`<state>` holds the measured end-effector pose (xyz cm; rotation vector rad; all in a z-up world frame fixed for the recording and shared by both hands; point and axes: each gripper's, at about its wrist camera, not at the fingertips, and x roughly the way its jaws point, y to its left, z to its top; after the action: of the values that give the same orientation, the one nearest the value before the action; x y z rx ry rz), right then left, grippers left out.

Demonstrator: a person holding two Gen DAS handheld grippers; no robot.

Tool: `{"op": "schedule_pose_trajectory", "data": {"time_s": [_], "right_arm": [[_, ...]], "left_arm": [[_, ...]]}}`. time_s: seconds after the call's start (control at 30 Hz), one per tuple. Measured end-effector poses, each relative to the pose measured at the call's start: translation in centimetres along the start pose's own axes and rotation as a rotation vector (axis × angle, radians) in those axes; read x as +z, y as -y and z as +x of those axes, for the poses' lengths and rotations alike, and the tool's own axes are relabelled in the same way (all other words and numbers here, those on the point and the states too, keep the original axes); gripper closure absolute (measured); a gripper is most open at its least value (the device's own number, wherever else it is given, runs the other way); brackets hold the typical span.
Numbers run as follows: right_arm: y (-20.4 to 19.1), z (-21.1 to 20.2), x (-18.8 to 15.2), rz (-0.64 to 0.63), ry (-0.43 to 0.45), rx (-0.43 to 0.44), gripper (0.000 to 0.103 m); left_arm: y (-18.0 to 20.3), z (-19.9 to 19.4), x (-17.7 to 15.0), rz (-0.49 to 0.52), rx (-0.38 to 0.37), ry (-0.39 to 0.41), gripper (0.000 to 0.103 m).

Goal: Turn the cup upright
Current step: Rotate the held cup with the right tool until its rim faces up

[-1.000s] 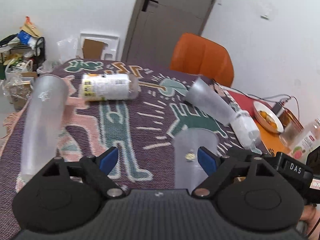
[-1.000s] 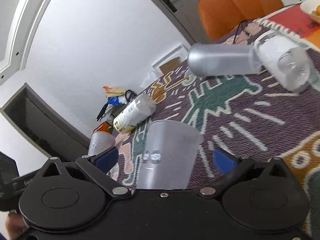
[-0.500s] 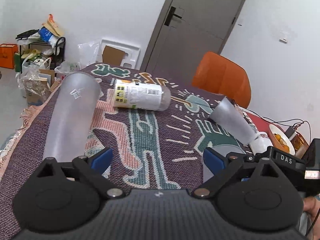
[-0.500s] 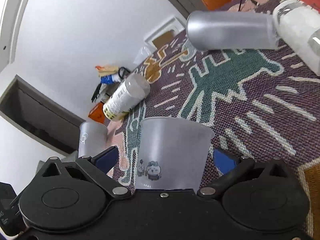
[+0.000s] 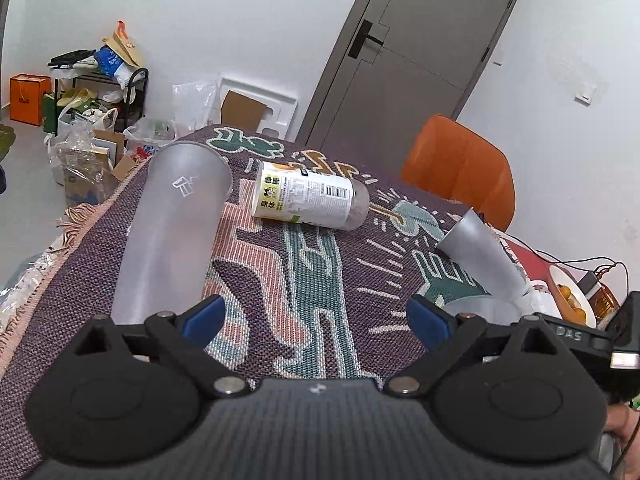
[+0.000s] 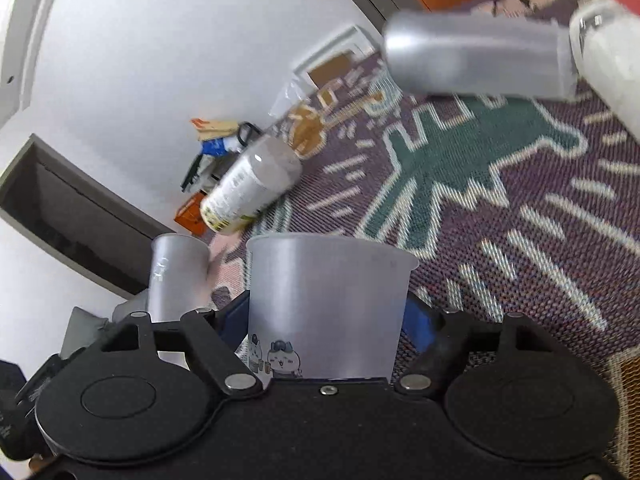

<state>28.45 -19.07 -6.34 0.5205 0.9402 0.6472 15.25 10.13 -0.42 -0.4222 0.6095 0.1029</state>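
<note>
A frosted cup with cartoon figures (image 6: 326, 308) stands between the blue pads of my right gripper (image 6: 326, 320), which is shut on it; its rim faces up. Its rim also shows in the left wrist view (image 5: 484, 306), beside the right finger. My left gripper (image 5: 316, 320) is open and empty above the patterned cloth (image 5: 304, 280). A tall frosted cup (image 5: 172, 232) stands upright at the left, also in the right wrist view (image 6: 176, 276). A grey frosted cup (image 5: 480, 256) lies on its side at the right; it also shows in the right wrist view (image 6: 476, 56).
A labelled cup (image 5: 308, 200) lies on its side mid-cloth. A clear bottle (image 6: 612, 64) lies next to the grey cup. An orange chair (image 5: 460, 168) stands behind the table. A bowl of fruit (image 5: 572, 296) sits at the right edge. Clutter (image 5: 88, 120) is on the floor left.
My right gripper has closed its pads onto the cartoon cup, which is now upright. My left gripper has pulled back and tilted up, away from that cup.
</note>
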Motion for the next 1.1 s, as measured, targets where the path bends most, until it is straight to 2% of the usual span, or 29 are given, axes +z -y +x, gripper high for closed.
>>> {"op": "schedule_pose_trajectory", "data": {"time_s": [0.27,0.6,0.77,1.1], "right_arm": [[-3.5,-4.4,-0.6,-0.169,0.151,-0.004,0.030],[-8.2,-6.5,-2.8,-0.417,0.289,-0.116,0.030],[-9.4,-6.5,-3.9,-0.515,0.317,-0.162,0.030],[-10.9,-7.4,-6.5,-0.600,0.307,-0.181,0.030]], "left_arm": [[0.5,-1.0,-0.1,0.010,-0.016,0.024,0.007],[0.2,-3.3,-0.4,0.004,-0.013,0.064,0.007],[-0.1,-4.4,-1.0,0.004,-0.014,0.081,0.007],[-0.7,-6.0,-2.5,-0.012,-0.014,0.094,0.007]]}}
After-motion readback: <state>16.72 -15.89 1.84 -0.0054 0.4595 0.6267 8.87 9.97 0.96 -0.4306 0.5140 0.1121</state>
